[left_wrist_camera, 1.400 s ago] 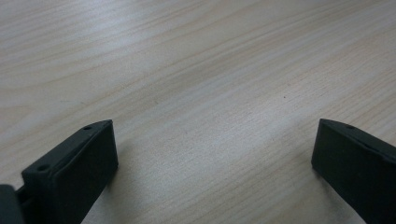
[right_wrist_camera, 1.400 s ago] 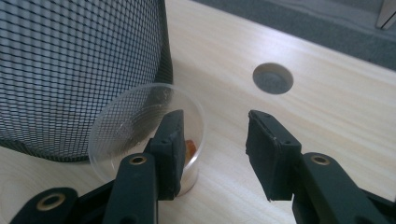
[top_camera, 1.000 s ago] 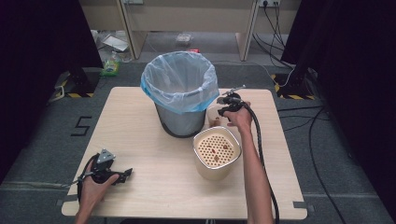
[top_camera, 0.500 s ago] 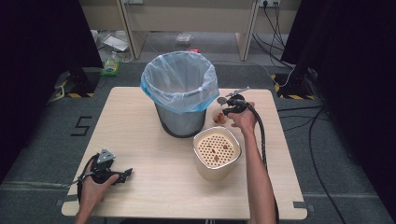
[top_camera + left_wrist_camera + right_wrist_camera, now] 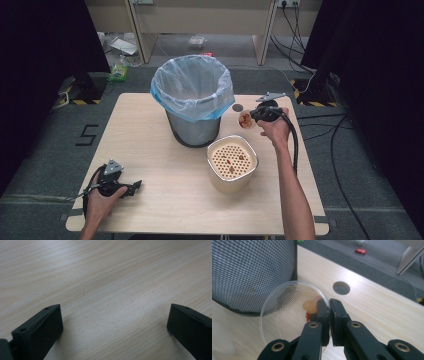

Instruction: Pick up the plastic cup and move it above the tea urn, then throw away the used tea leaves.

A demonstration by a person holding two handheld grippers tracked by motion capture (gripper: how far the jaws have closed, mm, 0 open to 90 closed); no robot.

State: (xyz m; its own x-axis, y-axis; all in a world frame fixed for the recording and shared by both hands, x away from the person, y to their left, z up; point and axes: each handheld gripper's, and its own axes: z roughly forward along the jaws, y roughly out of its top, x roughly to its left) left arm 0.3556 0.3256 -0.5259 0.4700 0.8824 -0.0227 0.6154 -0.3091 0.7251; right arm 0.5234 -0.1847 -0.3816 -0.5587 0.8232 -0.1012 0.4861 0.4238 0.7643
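Nearest, the left gripper rests on the table, jaws spread and empty. Beyond the cream strainer pot, the right gripper pinches the rim of a clear plastic cup of food beside the lined bin.

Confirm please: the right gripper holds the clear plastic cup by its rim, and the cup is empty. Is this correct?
Not quite. The right gripper does clamp the clear plastic cup by its rim, but the cup is not empty: the right gripper view shows pale and reddish pieces inside it.
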